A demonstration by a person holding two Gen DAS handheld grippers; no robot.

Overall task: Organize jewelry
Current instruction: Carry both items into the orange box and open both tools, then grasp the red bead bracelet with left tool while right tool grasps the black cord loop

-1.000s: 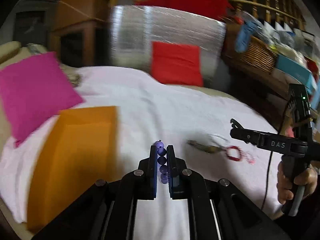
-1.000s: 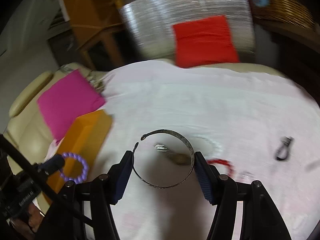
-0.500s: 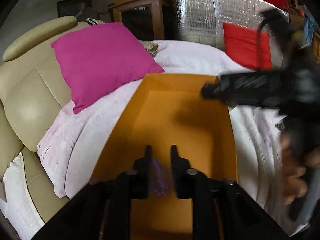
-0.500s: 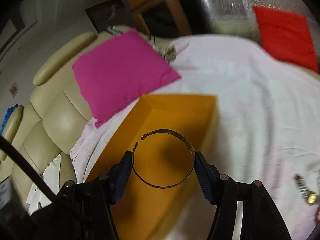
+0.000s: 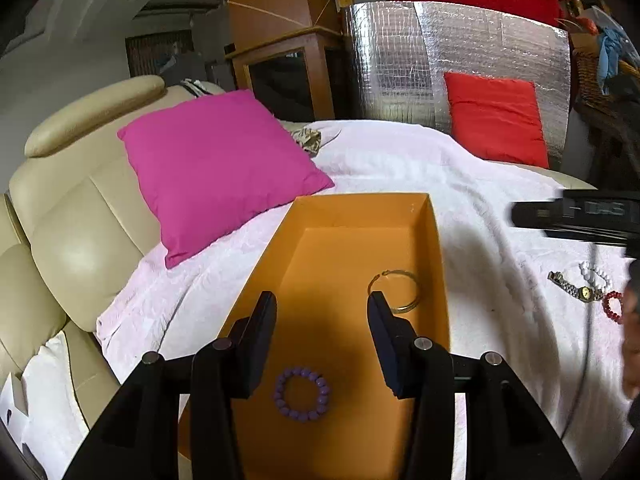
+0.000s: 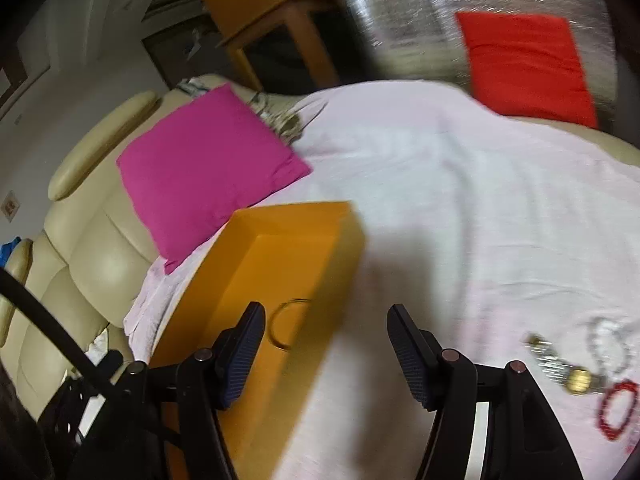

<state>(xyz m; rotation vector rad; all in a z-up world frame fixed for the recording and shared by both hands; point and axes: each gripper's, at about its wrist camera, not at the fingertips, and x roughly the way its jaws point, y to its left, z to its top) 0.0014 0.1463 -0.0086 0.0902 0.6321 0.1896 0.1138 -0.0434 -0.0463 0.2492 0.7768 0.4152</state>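
Change: your left gripper (image 5: 322,312) has just been opening, nothing between its jaws | purple bead bracelet (image 5: 302,394) and metal bangle (image 5: 396,292) now lie inside orange box (image 5: 360,204) | right gripper (image 6: 324,334) spread, empty | watch (image 5: 572,286), apparently two bracelets, outside box.

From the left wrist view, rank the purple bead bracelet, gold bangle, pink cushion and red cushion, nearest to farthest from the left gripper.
1. Purple bead bracelet, in the box, below the open jaws.
2. Gold bangle, in the box, right.
3. Pink cushion, left.
4. Red cushion, far right.
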